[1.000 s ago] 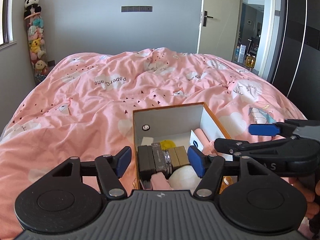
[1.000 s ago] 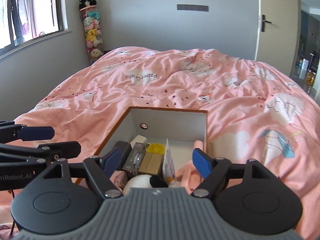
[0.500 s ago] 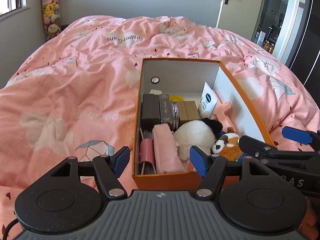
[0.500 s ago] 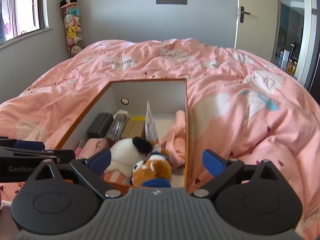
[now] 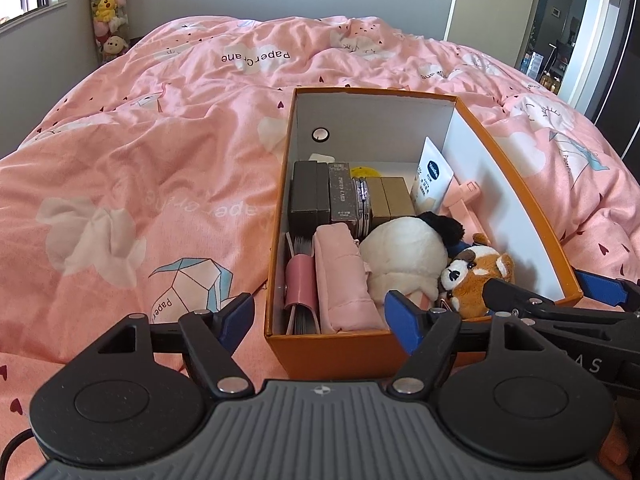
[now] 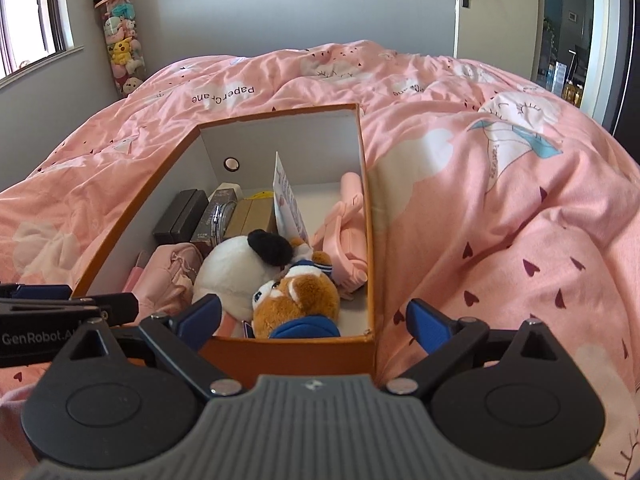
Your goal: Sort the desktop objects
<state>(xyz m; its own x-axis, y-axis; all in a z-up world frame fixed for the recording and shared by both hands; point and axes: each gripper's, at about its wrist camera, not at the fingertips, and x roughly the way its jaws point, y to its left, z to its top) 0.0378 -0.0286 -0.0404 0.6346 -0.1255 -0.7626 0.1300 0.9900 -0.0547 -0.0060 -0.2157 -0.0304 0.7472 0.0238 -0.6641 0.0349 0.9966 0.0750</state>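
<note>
Currently set on the rumpled pink printed duvet [image 5: 140, 160] covering the bed: open orange cardboard box with a white interior [image 5: 332, 350]. Packed as follows. Near the left wall at the near end: pink fabric pouch [image 5: 344, 280], lying flat. Beside it, toward the middle: round white plush toy with a black ear [image 5: 400, 252], touching a brown-and-white plush animal [image 5: 476, 276] in the near right corner. Beyond these, standing on edge in a row across the middle: dark rectangular cases [image 5: 308, 196] and tan boxes [image 5: 390, 202]. Propped against the right wall toward the far end: white tube with a blue logo [image 5: 432, 178].

Left gripper [image 5: 320, 316]: poised at the near left corner of the box, angled downward, jaws opening. Left pad over the duvet outside the box, right pad above the near wall. Presses on nothing, grasps nothing.

Right gripper [image 6: 314, 316]: poised at the near right corner, released and spread wide, with that corner and the brown-and-white plush animal showing between its blue pads [image 6: 424, 320]. Grasps nothing.
</note>
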